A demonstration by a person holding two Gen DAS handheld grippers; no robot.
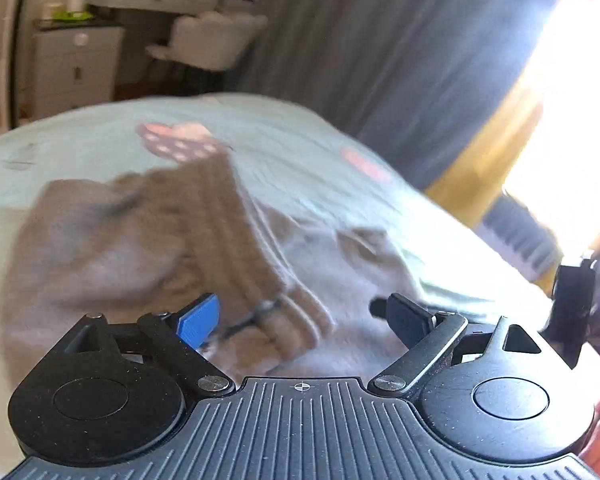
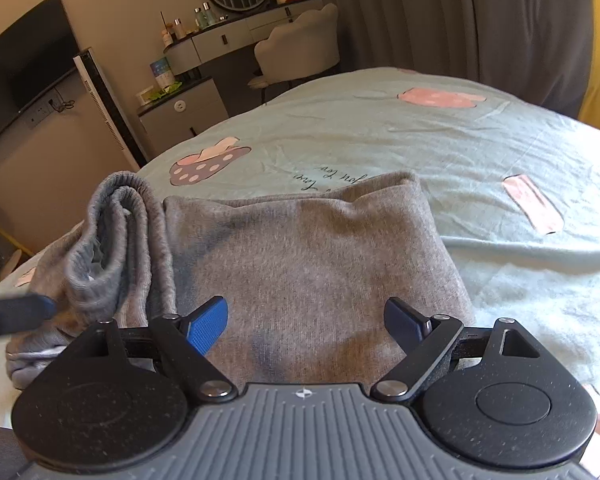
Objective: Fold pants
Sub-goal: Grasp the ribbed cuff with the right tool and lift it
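we record one bed (image 2: 380,128), covered in a pale green sheet (image 2: 500,152) printed with pink shapes and script; grey pants (image 2: 312,256) lie folded directly on it, waistband bunched at left.

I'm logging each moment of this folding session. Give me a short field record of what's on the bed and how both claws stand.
surface: bed sheet, pale green with pink prints
garment: grey pants, folded into a compact stack on the sheet
waistband: ribbed band bunched up at the stack's left side
left claw: open, empty, over the pants; view blurred
right claw: open, empty, over the stack
background: vanity desk and chair
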